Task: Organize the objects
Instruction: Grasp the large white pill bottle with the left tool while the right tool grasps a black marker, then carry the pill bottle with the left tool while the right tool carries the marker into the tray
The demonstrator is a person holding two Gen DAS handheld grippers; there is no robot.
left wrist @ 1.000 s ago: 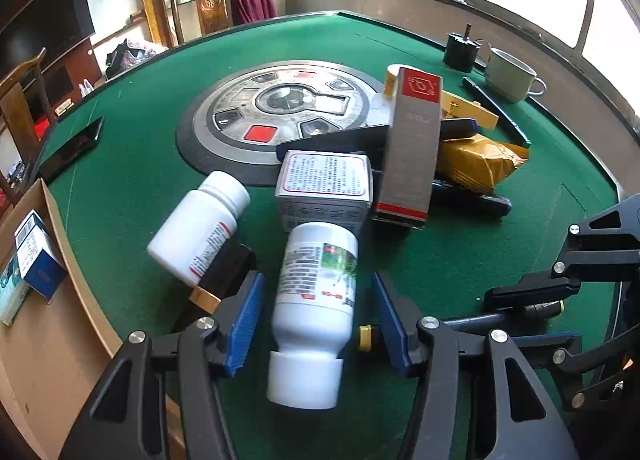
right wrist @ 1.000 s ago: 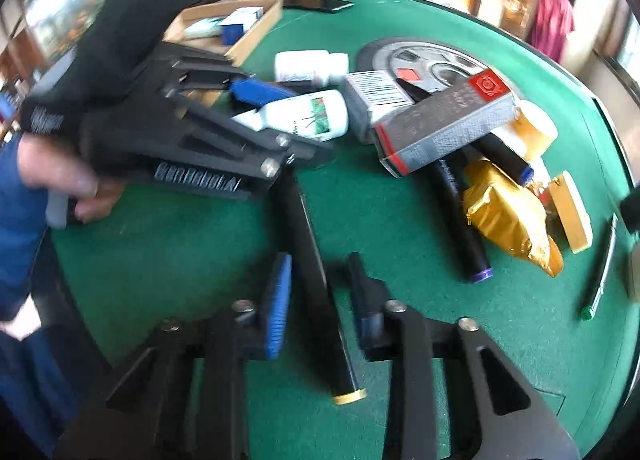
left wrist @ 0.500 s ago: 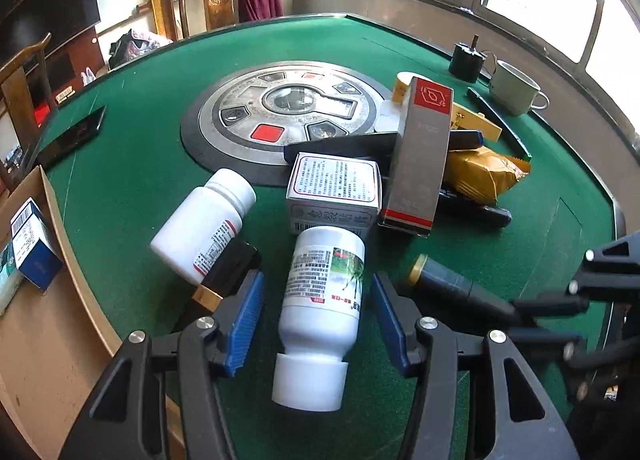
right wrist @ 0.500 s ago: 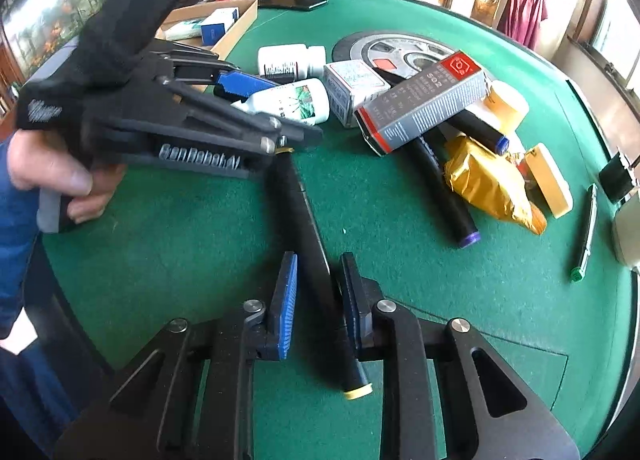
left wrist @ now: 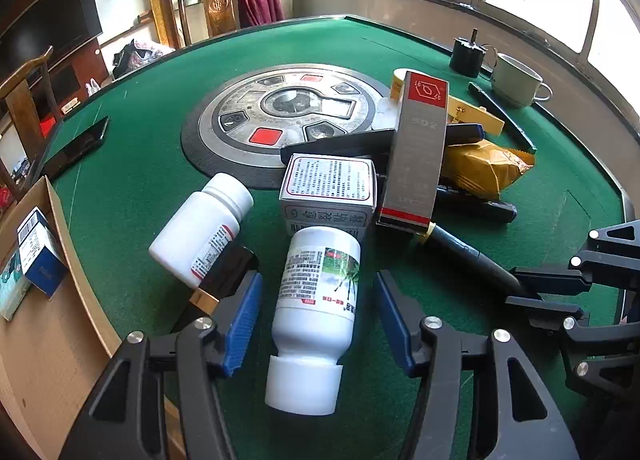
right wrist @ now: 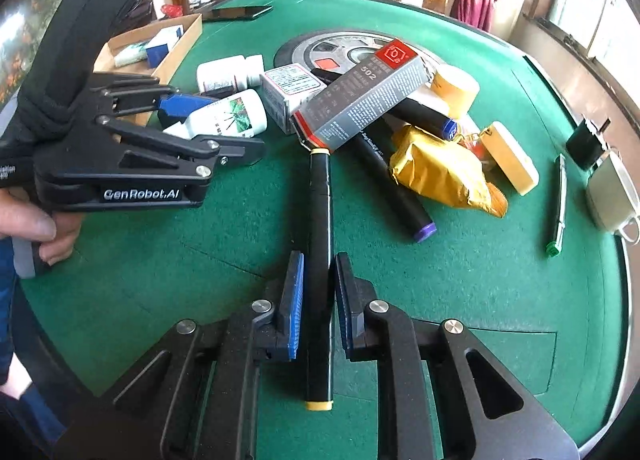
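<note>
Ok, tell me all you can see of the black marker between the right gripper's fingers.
The marker is a long, slim black barrel, plastic by its look, with a yellow cap or band at each end. It runs straight away from the right wrist camera. The right gripper has its blue pads closed on its middle, and the near end sticks out behind the fingers. The far end reaches under the low red-edged end of the grey 502 box. Whether it rests on the green felt or is lifted off, I cannot tell.

white bottle [left wrist: 316,300] between open jaws, green table [left wrist: 132,188]
</note>
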